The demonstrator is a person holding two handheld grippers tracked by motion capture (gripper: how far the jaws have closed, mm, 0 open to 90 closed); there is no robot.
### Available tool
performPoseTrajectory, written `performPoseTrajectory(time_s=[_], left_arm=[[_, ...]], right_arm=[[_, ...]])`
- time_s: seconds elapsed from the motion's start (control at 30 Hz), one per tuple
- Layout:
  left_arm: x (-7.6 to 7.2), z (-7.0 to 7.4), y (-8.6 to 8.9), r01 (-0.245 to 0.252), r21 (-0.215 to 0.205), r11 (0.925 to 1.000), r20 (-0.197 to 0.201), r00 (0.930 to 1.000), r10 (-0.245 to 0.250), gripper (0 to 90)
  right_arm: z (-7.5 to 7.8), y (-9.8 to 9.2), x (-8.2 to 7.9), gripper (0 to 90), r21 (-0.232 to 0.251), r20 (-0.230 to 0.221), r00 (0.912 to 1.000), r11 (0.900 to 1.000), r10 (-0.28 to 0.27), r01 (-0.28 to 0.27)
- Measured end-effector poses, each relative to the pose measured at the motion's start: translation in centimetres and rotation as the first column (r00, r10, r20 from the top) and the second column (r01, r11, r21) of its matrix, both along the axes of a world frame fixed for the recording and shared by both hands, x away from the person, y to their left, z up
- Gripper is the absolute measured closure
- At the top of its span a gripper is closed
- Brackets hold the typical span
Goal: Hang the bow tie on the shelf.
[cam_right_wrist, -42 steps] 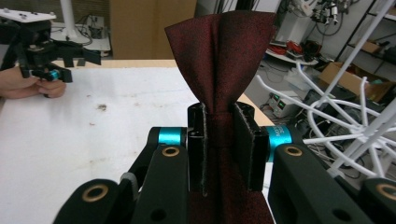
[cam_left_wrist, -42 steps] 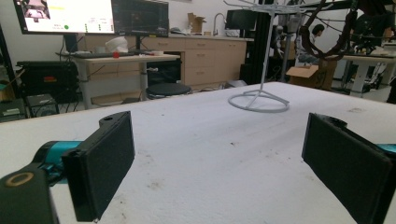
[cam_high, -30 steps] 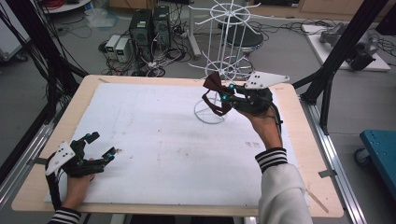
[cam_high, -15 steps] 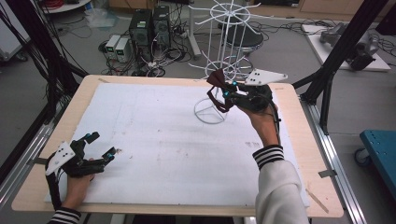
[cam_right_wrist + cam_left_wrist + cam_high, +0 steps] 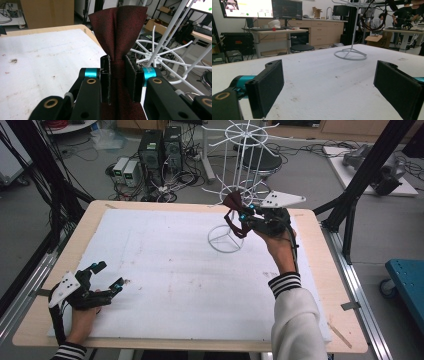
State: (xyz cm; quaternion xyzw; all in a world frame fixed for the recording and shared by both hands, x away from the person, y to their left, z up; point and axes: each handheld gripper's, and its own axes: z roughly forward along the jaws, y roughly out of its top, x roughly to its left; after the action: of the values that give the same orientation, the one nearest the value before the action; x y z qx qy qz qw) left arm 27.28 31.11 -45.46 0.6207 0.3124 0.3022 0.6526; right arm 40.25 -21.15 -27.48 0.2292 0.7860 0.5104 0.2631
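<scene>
Up high, right tool (image 5: 117, 80) clamping upright dark red bow tie (image 5: 118, 30), left tool (image 5: 329, 85) agape.

No legible text, labels, brands, numbers or signs in any view. The monitor (image 5: 247, 8) behind the surface, seen from the left gripper view, shows a bright window with coloured marks, too small and blurred to read. The computer boxes (image 5: 161, 147) on the floor in the high view carry no readable marking.
</scene>
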Motion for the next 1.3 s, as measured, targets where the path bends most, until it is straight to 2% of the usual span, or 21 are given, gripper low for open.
performPoseTrajectory(time_s=[0.17,0.7,1.17,1.3], left_arm=[[0.0,-0.01,-0.01,0.0,-0.001,1.0,0.001,1.0,0.0,9.8],[-0.01,0.0,0.01,0.0,0.001,1.0,0.0,1.0,0.0,9.8],[-0.01,0.0,0.0,0.0,0.001,1.0,0.001,1.0,0.0,9.8],[-0.02,0.0,-0.01,0.001,0.001,1.0,0.001,1.0,-0.001,9.8]], right_arm=[[0.43,0.29,0.33,76.4,-0.009,-0.002,0.9999,1.0,-0.015,0.015],[-0.1,0.5,0.93,74.5,-0.046,-0.019,0.9976,0.997,-0.066,0.065],[0.1,0.05,0.68,68.1,-0.033,-0.007,0.9951,0.995,-0.099,0.098],[0.17,-0.05,0.61,62.0,-0.022,0.003,0.9942,0.994,-0.108,0.108]])
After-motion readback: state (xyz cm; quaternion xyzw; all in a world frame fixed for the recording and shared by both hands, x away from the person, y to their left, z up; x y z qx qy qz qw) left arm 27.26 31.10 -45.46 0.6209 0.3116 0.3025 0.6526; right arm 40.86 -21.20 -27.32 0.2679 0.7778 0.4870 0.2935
